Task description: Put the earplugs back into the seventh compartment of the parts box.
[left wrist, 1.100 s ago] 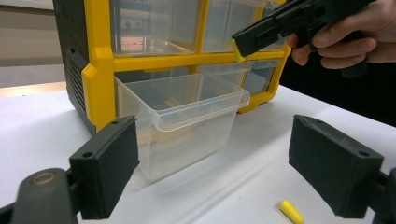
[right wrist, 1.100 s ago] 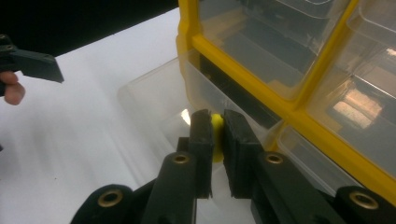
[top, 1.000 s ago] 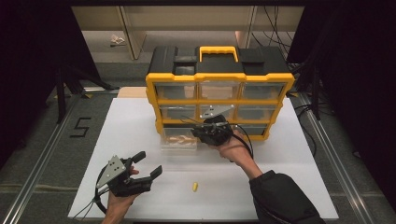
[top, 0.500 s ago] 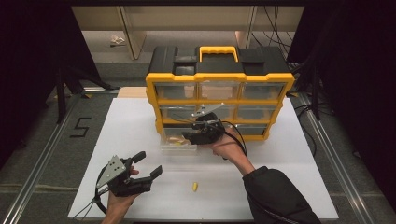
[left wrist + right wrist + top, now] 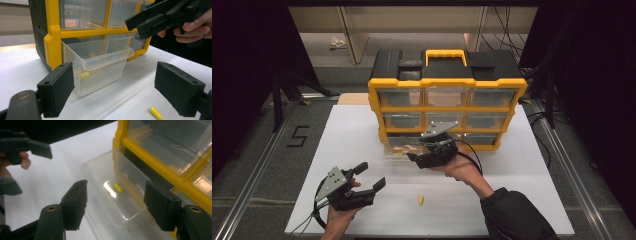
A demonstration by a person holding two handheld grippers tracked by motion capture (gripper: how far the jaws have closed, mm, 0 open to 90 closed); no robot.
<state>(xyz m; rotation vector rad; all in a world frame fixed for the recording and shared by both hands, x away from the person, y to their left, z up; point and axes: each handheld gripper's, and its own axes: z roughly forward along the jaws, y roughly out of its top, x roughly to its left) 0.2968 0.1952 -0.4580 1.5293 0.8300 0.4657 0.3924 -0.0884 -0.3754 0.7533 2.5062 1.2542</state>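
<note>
L gripper (image 5: 371, 176): lower left of high view, mine, jaws spread wide, holding nothing.
Peg (image 5: 420, 200): yellow, loose on table (image 5: 342, 135), bottom centre.
Drawer (image 5: 100, 65): pulled out of organizer (image 5: 447, 97), centre; 2nd peg (image 5: 118, 187) inside.
R gripper (image 5: 412, 158): over drawer, jaws apart, empty.
Risk: may knock drawer & tip it, or roll loose peg off on approach.

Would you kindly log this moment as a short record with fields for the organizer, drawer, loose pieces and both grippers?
organizer: yellow-and-black drawer cabinet standing on the white table
drawer: clear bottom-left drawer pulled out
in drawer: one small yellow piece
on table: another yellow piece, loose
left gripper: open, holding nothing
right gripper: open, over the drawer
</note>
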